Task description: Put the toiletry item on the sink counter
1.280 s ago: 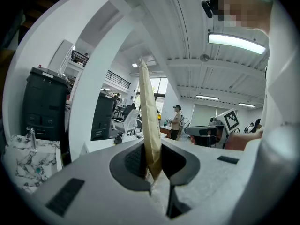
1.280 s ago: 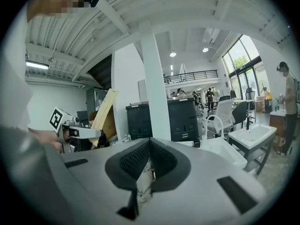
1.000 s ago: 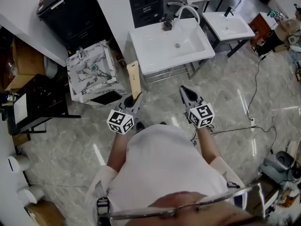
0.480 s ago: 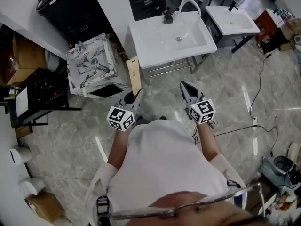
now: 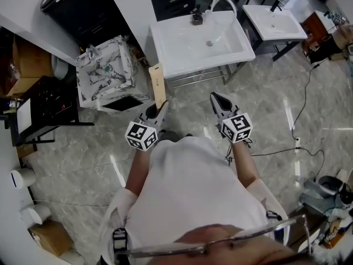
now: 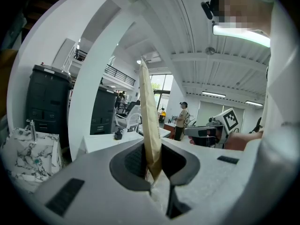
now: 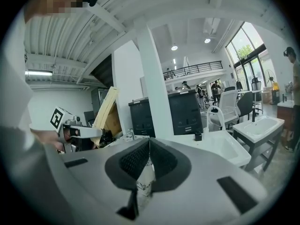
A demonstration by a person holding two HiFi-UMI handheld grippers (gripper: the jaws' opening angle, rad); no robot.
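The toiletry item is a flat tan packet (image 5: 157,86), standing upright out of my left gripper (image 5: 159,110), which is shut on its lower end. In the left gripper view the packet (image 6: 149,121) rises between the dark pads (image 6: 133,162) of that gripper (image 6: 152,165). The white sink counter (image 5: 165,48) with a curved faucet (image 5: 223,1) lies ahead of both grippers, past a stretch of floor. My right gripper (image 5: 217,100) is level with the left one. Its jaws (image 7: 149,146) are shut with nothing between them. The right gripper view also shows the packet (image 7: 105,110) at the left.
A marbled box (image 5: 105,73) stands left of the sink, beside a black printer (image 5: 83,7). A second smaller sink (image 5: 274,22) is at the right. A cable (image 5: 300,93) runs over the glossy floor. A black rack (image 5: 38,112) and cardboard boxes (image 5: 25,65) line the left side.
The sink and marbled box have slid a little up in the head view. Both grippers keep their pose, and the left keeps its hold on the packet.
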